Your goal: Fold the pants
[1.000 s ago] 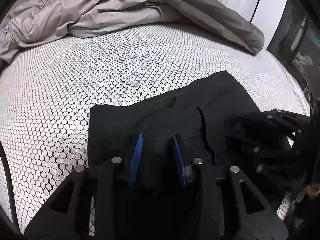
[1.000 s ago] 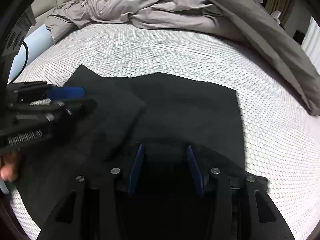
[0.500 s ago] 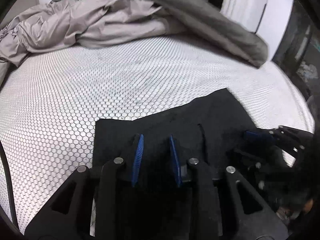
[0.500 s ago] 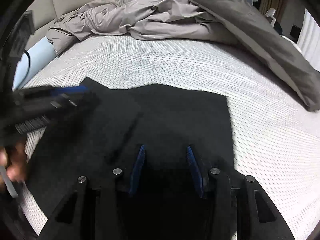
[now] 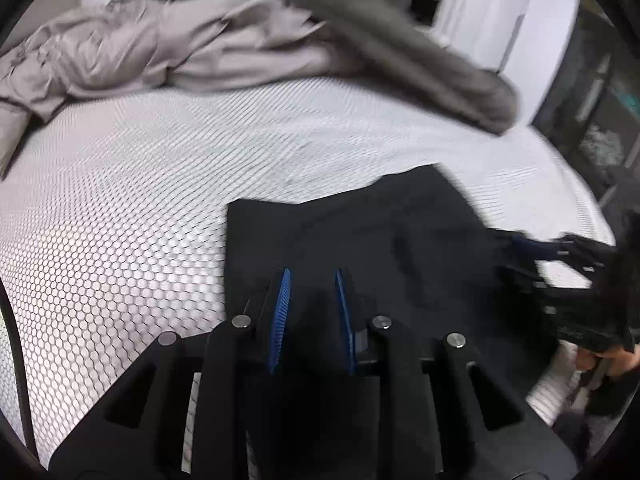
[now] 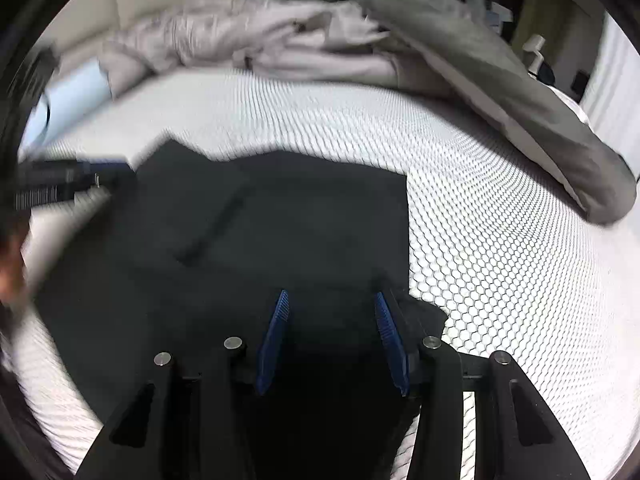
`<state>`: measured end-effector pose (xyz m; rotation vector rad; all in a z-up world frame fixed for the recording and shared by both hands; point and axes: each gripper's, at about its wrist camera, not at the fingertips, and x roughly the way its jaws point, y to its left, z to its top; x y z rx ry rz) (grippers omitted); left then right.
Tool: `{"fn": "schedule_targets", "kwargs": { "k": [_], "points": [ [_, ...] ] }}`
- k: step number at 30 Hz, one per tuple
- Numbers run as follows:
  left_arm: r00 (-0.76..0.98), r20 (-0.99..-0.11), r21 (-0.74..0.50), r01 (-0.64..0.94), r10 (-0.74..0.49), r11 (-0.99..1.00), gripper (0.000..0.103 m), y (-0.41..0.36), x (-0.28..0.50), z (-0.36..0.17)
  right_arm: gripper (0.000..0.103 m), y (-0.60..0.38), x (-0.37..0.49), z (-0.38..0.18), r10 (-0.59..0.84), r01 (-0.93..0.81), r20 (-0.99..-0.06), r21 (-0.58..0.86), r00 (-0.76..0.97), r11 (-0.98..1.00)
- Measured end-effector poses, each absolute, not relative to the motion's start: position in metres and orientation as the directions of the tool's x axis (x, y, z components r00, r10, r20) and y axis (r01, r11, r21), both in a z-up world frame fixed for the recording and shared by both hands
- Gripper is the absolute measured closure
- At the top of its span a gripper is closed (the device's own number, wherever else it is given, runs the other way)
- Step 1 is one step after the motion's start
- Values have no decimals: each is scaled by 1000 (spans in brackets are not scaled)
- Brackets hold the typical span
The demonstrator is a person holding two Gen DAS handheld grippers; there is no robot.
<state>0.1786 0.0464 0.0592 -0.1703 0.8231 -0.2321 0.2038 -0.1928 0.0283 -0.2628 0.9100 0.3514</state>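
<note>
Black pants (image 5: 360,240) spread flat on the honeycomb-patterned mattress (image 5: 120,220), near its front edge, partly folded — one layer lying over another with a seam line showing in the right wrist view (image 6: 280,220). Long axis running across both views, from one gripper to the other; far edge straight, with a raised corner toward each end.

Left gripper (image 5: 310,312) low over the near-left part of the cloth, jaws closing, blue pads narrow with dark fabric seen between them — whether pinched or merely beneath, impossible to tell against the black. Right gripper (image 6: 330,340) over the near-right corner, jaws roughly a third apart, black fabric bunched at the outer finger and apparently rising between the pads; a grip on the hem judged likely, not certain.

Each gripper nearest to its own end of the near edge, so a fold carried away from the person, toward the far edge, would use both together. Each also visible from the other's camera at the frame edge, blurred (image 5: 560,264) (image 6: 72,180).

Beyond the pants: bare mattress, then a rumpled grey duvet (image 6: 480,80) well apart along the head and right side, and a pale blue pillow (image 6: 72,96) at far left. Nothing lying in the path of a forward fold.
</note>
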Motion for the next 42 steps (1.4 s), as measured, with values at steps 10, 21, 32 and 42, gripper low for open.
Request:
{"fn": "schedule_targets", "kwargs": {
  "k": [10, 21, 32, 42],
  "points": [
    [550, -745, -242, 302, -376, 922, 79, 22, 144, 26, 57, -163, 206, -6, 180, -513, -857, -109, 482, 852],
    [621, -695, -231, 282, -361, 931, 79, 35, 90, 47, 56, -165, 165, 34, 344, -531, -773, 11, 533, 848],
    [579, -729, -231, 293, -364, 928, 74, 64, 71, 26, 56, -208, 152, 7, 328, -542, -820, 27, 469, 840],
    [611, -721, -197, 271, -326, 942, 68, 73, 55, 37, 60, -244, 170, 8, 376, -438, -808, 166, 454, 883]
  ]
}}
